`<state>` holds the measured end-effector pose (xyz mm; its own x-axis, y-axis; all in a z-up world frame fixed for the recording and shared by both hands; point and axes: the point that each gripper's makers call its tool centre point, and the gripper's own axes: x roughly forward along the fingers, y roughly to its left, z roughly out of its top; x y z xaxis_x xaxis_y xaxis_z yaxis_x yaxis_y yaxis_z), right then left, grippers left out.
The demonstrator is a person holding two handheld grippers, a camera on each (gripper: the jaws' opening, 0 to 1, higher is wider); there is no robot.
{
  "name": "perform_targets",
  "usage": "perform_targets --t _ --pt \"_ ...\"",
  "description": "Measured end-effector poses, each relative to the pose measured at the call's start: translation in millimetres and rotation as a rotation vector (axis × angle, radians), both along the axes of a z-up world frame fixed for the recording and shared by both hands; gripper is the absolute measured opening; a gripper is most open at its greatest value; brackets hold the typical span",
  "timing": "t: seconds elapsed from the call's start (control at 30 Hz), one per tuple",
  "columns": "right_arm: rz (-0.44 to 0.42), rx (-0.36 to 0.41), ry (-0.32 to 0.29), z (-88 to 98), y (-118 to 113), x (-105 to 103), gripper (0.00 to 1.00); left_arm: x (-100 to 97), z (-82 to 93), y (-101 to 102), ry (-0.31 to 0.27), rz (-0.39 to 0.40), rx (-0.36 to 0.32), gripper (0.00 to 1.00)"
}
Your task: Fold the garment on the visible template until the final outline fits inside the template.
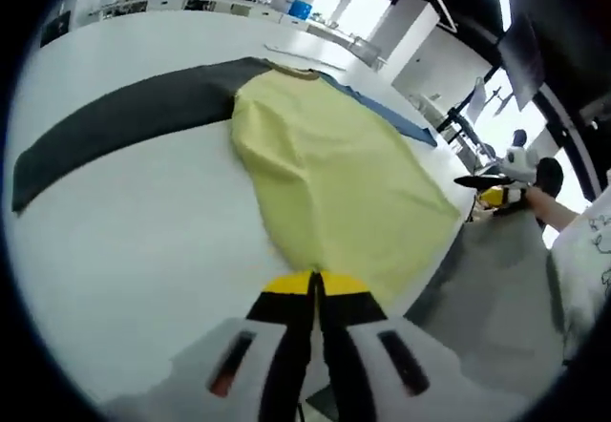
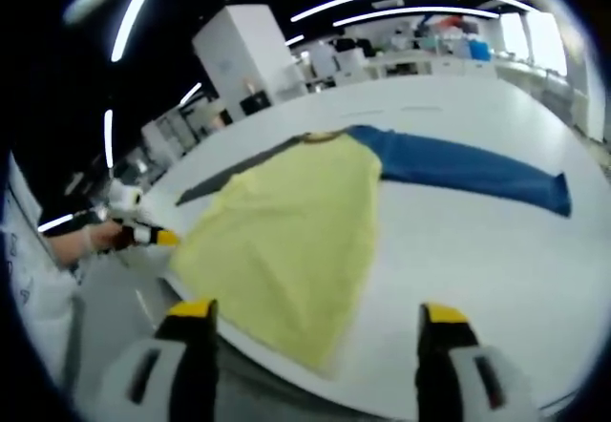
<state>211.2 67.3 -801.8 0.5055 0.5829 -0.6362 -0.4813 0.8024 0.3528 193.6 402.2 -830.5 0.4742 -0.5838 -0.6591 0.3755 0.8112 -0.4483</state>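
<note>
Garment (image 1: pixel 325 169) lies spread flat on the white table (image 1: pixel 143 241): a yellow body with one dark grey sleeve (image 1: pixel 124 121) stretched to one side and one blue sleeve (image 2: pixel 468 169) stretched to the other side. Its hem reaches the near edge of the table. The left gripper (image 1: pixel 316 284) has its jaws pressed together at the hem of the yellow body, and it seems to pinch the cloth, though the contact itself is hard to see. The right gripper (image 2: pixel 315 322) is released, with its jaws wide apart, hovering above the table edge near the hem corner. In my judgement the fold is only starting, since both sleeves are still fully out. To do this step well, the right gripper should take the other hem corner, and both should lift together and evenly so the cloth does not wrinkle. A template outline I cannot make out on the table; the garment probably covers it. The collar is too small to read clearly.
</note>
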Motion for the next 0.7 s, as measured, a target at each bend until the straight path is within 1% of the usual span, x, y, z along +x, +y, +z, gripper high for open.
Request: perform_targets --t 0.1,0.13,0.17,0.23,0.37,0.6,0.7 --pt "0.001 0.001 0.000 -0.4 0.4 0.0 0.86 0.2 -1.6 -0.2 0.003 -0.003 0.004 0.00" --pt "0.002 0.001 0.000 -0.9 -0.2 0.4 0.86 -0.6 -0.8 -1.8 0.019 0.006 -0.013 0.00" --pt "0.001 0.000 0.001 -1.5 -0.8 0.7 0.86 -1.3 1.9 -4.6 0.018 0.007 -0.025 0.00" --pt "0.001 0.001 0.002 -1.7 -0.9 0.3 0.86 1.0 5.7 -5.9 -0.003 0.007 -0.033 0.00" --pt "-0.002 0.001 0.004 -0.8 0.1 -0.8 0.86 3.6 10.7 -12.5 0.003 0.013 -0.067 0.00" --pt "-0.008 0.004 0.002 -0.2 -1.9 0.3 0.86 6.2 19.5 -25.5 -0.018 -0.016 -0.077 0.00" --pt "-0.004 0.000 0.002 -1.3 -2.3 -0.7 0.86 6.9 23.1 -25.1 -0.039 -0.036 -0.056 0.00"
